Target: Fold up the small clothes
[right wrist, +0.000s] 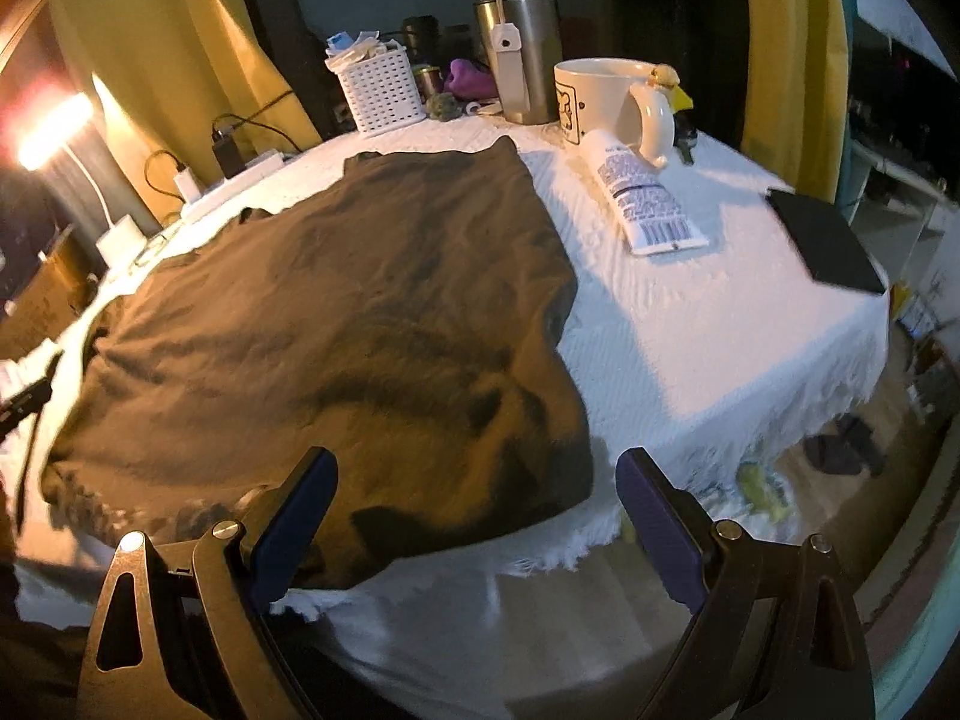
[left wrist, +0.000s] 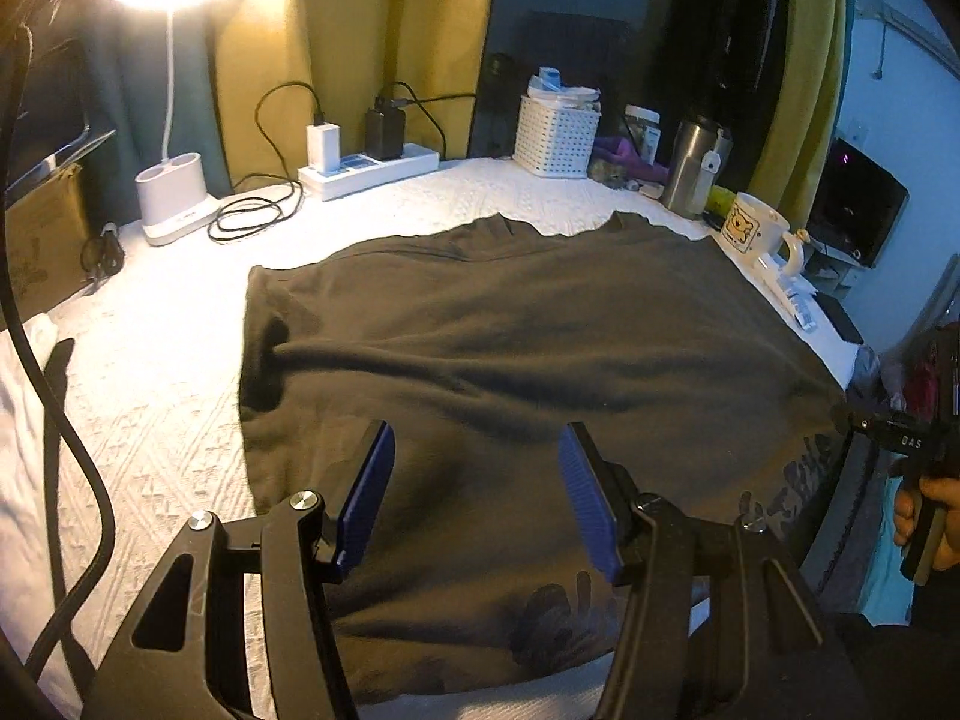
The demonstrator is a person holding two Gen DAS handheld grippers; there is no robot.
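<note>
A dark olive garment (left wrist: 510, 330) lies spread flat on the white textured cloth (left wrist: 150, 360) that covers the table; dark print shows along its near hem. My left gripper (left wrist: 477, 438) hovers over the garment's near part. It is open, and nothing sits between its blue pads (left wrist: 366, 498). In the right wrist view the same garment (right wrist: 336, 312) fills the left half. My right gripper (right wrist: 477, 462) stands open above its near right corner, one finger over the fabric and the other past the table's edge. A hand holds the right gripper (left wrist: 900, 438) at the frame's right edge.
Along the back stand a lit lamp base (left wrist: 171, 192), a power strip (left wrist: 366, 168) with chargers and cables, a white basket (right wrist: 381, 90), a steel tumbler (right wrist: 528, 54) and a mug (right wrist: 606, 96). A tube (right wrist: 642, 198) and a black notebook (right wrist: 825, 240) lie to the garment's right. The table edge (right wrist: 780, 420) drops to the floor.
</note>
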